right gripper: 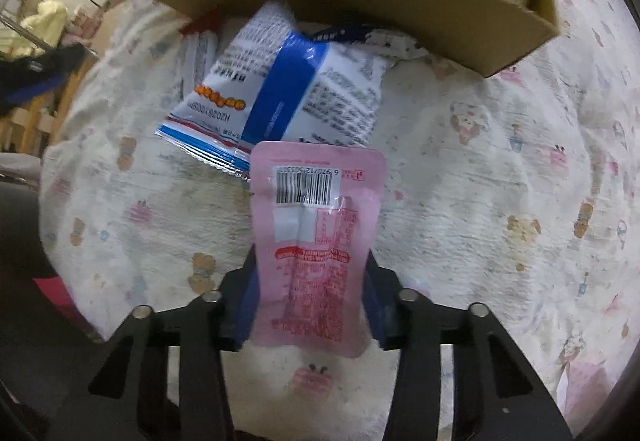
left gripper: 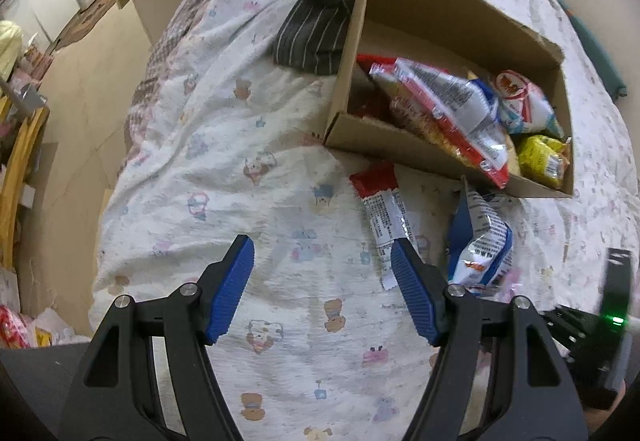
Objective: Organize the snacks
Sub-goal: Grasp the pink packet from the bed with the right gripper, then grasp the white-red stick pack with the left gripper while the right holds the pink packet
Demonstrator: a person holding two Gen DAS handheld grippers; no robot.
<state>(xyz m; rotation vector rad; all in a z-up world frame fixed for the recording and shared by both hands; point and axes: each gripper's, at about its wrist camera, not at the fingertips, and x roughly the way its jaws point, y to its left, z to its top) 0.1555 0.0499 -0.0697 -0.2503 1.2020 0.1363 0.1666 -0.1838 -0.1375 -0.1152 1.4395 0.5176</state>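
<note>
- Under everything lies the printed bedspread (left gripper: pixel 280 169), white with small cartoon bears and animals, and on it sits the cardboard box (left gripper: pixel 400 145), the landmark for all that follows.
- Inside the box, heaped toward its near-right end, are several snack packets (left gripper: pixel 460 109): a red-and-silver one, a blue-and-white one and a yellow one.
- Against the box's far-left outer wall lies a dark striped cloth (left gripper: pixel 316 37).
- Just outside the box's near wall, a blue-and-white snack bag (right gripper: pixel 288 89) lies on the bedspread, one end reaching under the wall's edge.
- Beside that bag, farther left along the same wall, lies a red-and-silver bar wrapper (left gripper: pixel 380 217).
- Nearer than the blue-and-white bag, a pink pouch (right gripper: pixel 316 233) with a barcode overlaps the bag's near edge.
- Well short of the box, the right gripper (right gripper: pixel 310 305) has its blue pads pressed against both sides of the pink pouch.
- Left of the loose packets, the left gripper (left gripper: pixel 324 273) hangs above bare bedspread with its fingers apart and nothing between them; its right pad overlaps the bar wrapper's near end in view.
</note>
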